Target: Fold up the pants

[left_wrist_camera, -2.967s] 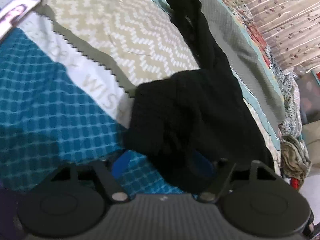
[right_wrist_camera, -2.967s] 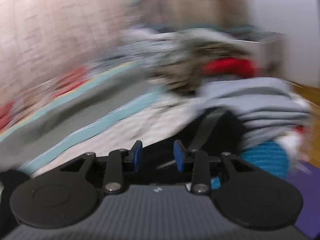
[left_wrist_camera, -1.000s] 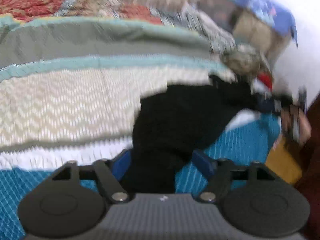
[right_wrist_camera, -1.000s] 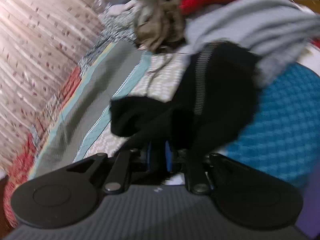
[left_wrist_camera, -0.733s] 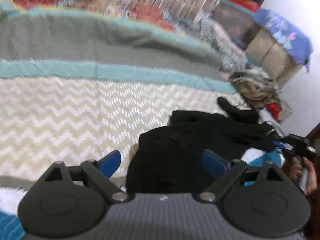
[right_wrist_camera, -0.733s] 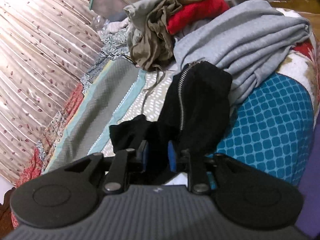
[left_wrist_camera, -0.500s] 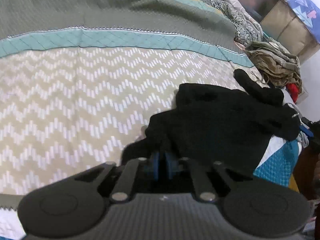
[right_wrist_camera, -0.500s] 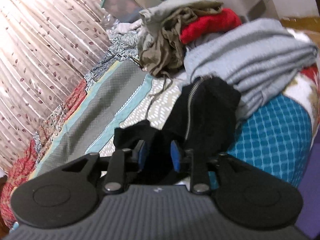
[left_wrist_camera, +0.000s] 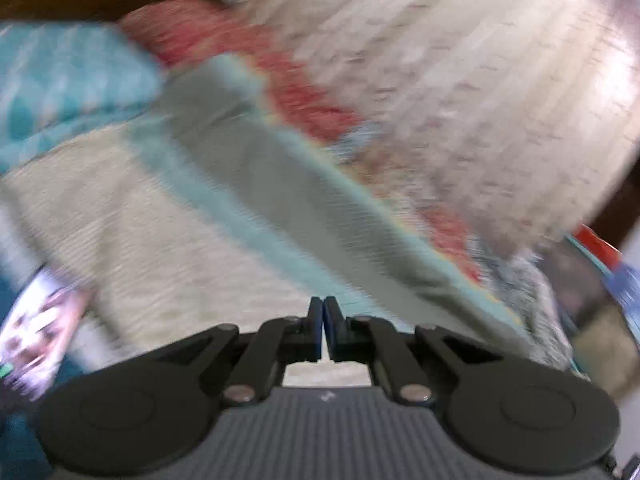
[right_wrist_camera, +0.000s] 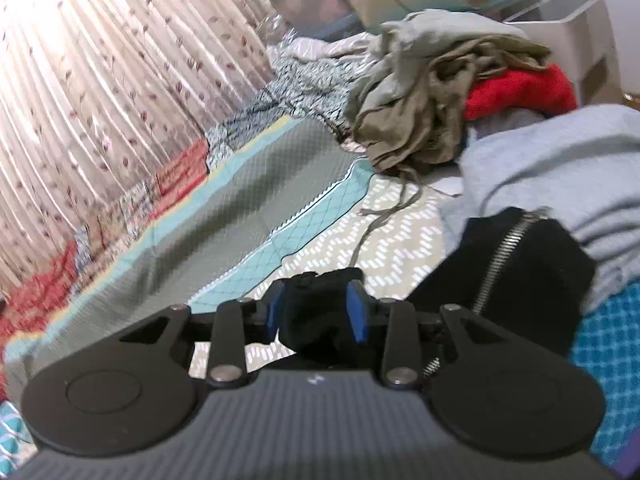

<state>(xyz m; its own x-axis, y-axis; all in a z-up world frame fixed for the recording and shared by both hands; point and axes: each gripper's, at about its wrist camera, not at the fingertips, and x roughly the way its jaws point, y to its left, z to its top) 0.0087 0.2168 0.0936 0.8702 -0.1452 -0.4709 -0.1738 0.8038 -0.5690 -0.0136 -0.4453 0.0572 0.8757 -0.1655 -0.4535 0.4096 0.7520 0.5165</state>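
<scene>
The black pants (right_wrist_camera: 516, 280) lie bunched on the bed, with a silver zipper (right_wrist_camera: 502, 254) showing on the right. A fold of black cloth sits between the fingers of my right gripper (right_wrist_camera: 316, 312), whose jaws stand apart around it. In the blurred left wrist view my left gripper (left_wrist_camera: 323, 326) is shut with its pads together, above the bedspread (left_wrist_camera: 168, 240). No pants show in that view, so I cannot tell whether it holds cloth.
A pile of grey (right_wrist_camera: 560, 168), olive (right_wrist_camera: 420, 92) and red (right_wrist_camera: 520, 88) clothes lies at the right of the bed. A patterned curtain (right_wrist_camera: 100, 60) runs along the far side. A phone or photo (left_wrist_camera: 36, 328) lies at the left.
My left gripper closed on the pants half a second ago, then swung up and left, and the pants left its view. My right gripper's jaws have opened wider around the black cloth.
</scene>
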